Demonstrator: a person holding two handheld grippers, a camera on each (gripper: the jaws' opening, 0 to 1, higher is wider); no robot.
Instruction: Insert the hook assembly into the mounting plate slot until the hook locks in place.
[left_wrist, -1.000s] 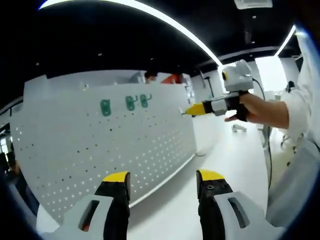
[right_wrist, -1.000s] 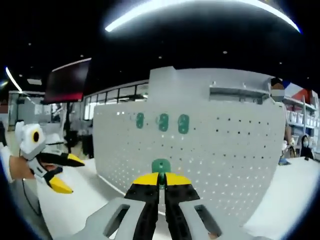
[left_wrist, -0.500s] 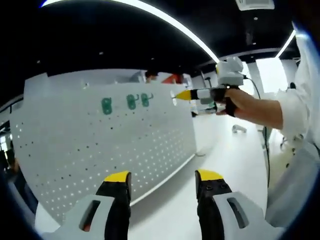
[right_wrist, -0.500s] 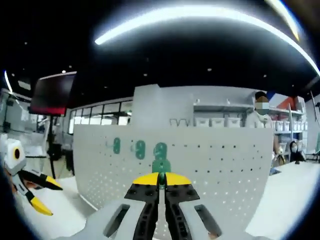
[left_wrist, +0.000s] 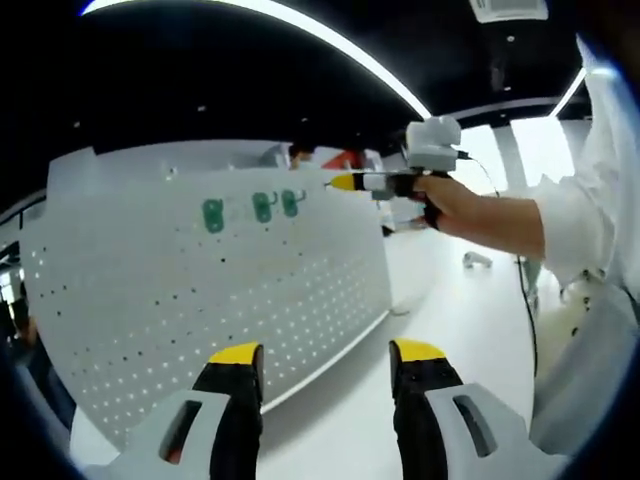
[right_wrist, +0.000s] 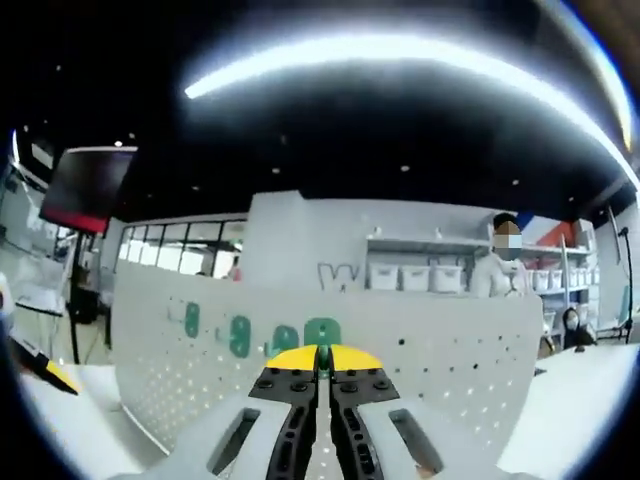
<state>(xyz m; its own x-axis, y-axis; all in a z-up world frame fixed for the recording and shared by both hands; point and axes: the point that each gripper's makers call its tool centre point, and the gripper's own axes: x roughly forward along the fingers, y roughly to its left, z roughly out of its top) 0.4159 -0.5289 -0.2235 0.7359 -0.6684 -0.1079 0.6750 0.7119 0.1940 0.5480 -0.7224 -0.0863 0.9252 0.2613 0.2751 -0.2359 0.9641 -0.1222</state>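
The right gripper (right_wrist: 319, 352) has its jaws pressed together on a green hook (right_wrist: 322, 334), held close against the top row of the white pegboard (right_wrist: 450, 370). Three green hooks (left_wrist: 252, 208) already hang there to its left. This one looks not yet seated, so pushing it in until it locks remains. The left gripper (left_wrist: 325, 352) hangs back, jaws apart and holding nothing.

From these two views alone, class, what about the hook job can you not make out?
1. Right gripper view: the green hook in the right gripper; the yellow tips hide most of it.
2. Same view: whether it touches the pegboard; the jaws cover the spot.
3. Left gripper view: the three mounted green hooks; too small for shape.
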